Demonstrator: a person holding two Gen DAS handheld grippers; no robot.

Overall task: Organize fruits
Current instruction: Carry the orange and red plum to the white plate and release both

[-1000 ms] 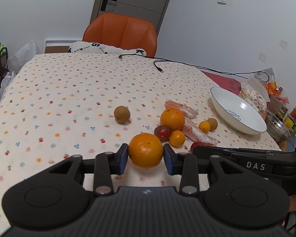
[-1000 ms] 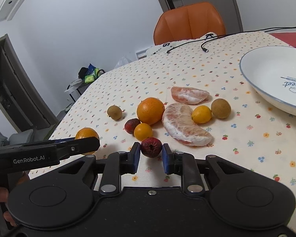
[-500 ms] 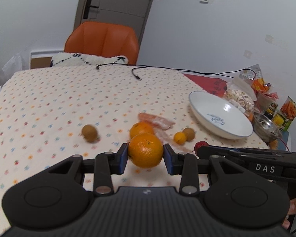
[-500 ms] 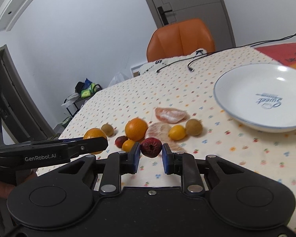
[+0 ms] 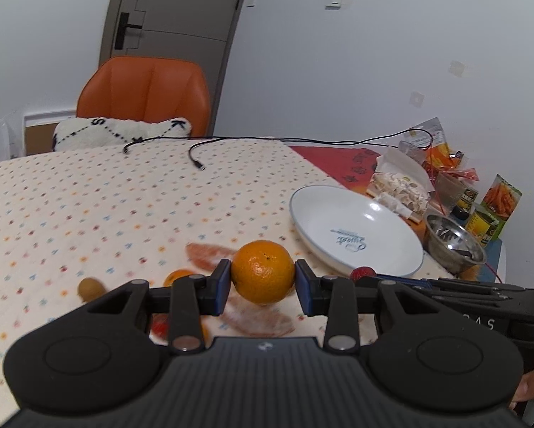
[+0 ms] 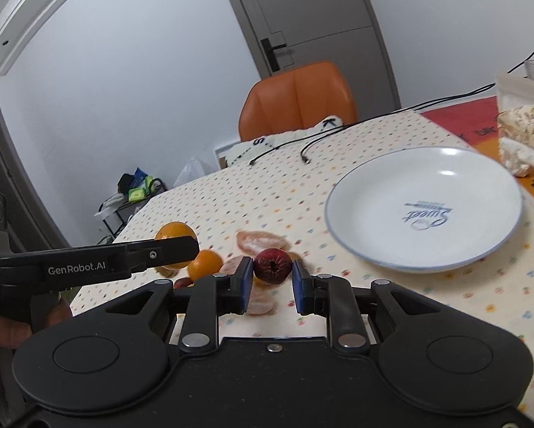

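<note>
Now left tool point(image 5: 263, 278) clamping orange point(image 5: 263, 272), right tool point(image 6: 270, 274) pinching red fruit point(image 6: 272, 265)

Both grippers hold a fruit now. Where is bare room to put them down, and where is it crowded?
The white plate is bare inside. The dotted tablecloth lies free between the fruit pile and the black cable. Crowded: the peeled pomelo segments and small fruits under both grippers, and the snack packets and steel bowl beyond the plate.

The plate point(image 6: 424, 210) sits on the table point(image 6: 267, 192), right of the loose fruit pile point(image 6: 256, 242).
</note>
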